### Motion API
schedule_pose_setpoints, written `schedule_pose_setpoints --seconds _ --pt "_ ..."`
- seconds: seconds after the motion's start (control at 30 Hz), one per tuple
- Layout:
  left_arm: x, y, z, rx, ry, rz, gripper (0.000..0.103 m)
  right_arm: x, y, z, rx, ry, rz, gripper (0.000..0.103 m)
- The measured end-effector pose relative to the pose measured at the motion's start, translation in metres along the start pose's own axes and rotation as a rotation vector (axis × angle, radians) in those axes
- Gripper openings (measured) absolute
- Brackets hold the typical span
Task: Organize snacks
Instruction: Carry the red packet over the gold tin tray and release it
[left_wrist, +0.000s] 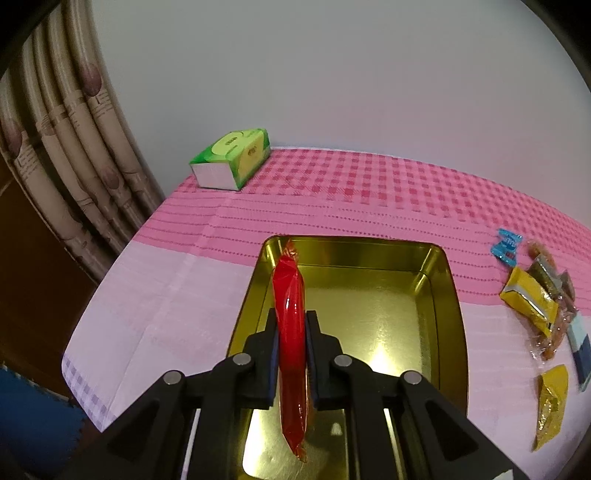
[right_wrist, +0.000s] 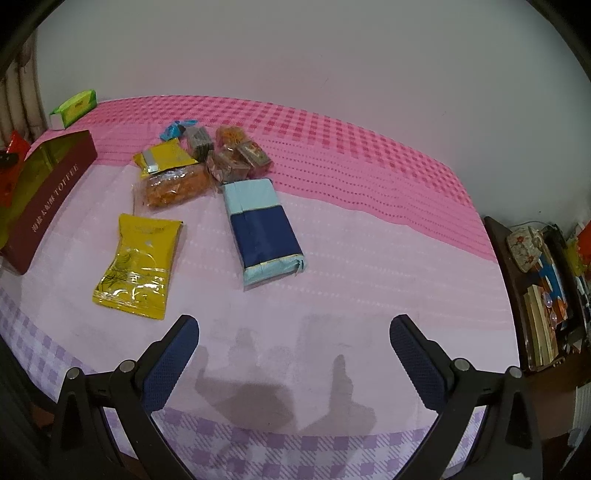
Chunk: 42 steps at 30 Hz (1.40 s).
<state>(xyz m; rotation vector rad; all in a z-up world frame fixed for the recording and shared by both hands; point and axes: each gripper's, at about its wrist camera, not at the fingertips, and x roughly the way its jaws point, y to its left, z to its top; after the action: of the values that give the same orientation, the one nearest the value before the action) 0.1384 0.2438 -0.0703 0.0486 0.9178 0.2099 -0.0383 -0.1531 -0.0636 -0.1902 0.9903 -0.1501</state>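
My left gripper (left_wrist: 291, 325) is shut on a long red snack packet (left_wrist: 290, 295), held edge-up over the open gold tin (left_wrist: 439, 280). The tin's gold floor looks bare. From the right wrist view the same tin (right_wrist: 48, 199) shows its dark red side at the far left, with the red packet (right_wrist: 16, 144) just above it. My right gripper (right_wrist: 293, 328) is open above bare tablecloth near the front edge. Ahead of it lie a yellow packet (right_wrist: 136, 266), a blue packet (right_wrist: 264, 229) and a heap of small snacks (right_wrist: 207, 162).
A green tissue box (left_wrist: 232, 160) stands at the table's far left corner by the curtain (left_wrist: 55, 129). The pink checked tablecloth (right_wrist: 369, 236) covers the table. A dark shelf with books and clutter (right_wrist: 546, 295) stands past the table's right edge.
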Motion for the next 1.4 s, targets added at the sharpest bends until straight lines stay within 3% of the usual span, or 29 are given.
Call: schedule_pose_setpoints --seconds 0.77,0.87,0.93,0.97,1.17,1.23,1.4 --pt "0.062 -0.017 0.021 0.015 0.085 0.019 0.013 0.026 0.009 -0.01 -0.019 0.063 -0.002 0.103" --pt "0.063 -0.012 0.018 0.006 0.083 -0.002 0.019 0.024 0.012 -0.01 -0.02 0.058 -0.002 0.103" --pt "0.057 -0.007 0.017 -0.009 0.054 -0.017 0.046 0.024 0.013 -0.01 -0.018 0.053 -0.003 0.103" --pt "0.047 -0.002 0.015 -0.018 0.021 -0.032 0.05 0.023 0.013 -0.01 -0.015 0.051 -0.001 0.103" --pt "-0.02 0.034 0.0 -0.073 -0.102 -0.122 0.053 0.029 0.011 -0.012 0.011 0.053 0.011 0.103" --pt "-0.051 0.051 -0.019 -0.117 -0.136 -0.162 0.063 0.031 0.01 -0.012 0.017 0.051 0.015 0.103" --pt "-0.096 0.07 -0.085 -0.14 -0.126 -0.229 0.065 0.039 0.008 -0.007 0.025 0.03 0.072 0.103"
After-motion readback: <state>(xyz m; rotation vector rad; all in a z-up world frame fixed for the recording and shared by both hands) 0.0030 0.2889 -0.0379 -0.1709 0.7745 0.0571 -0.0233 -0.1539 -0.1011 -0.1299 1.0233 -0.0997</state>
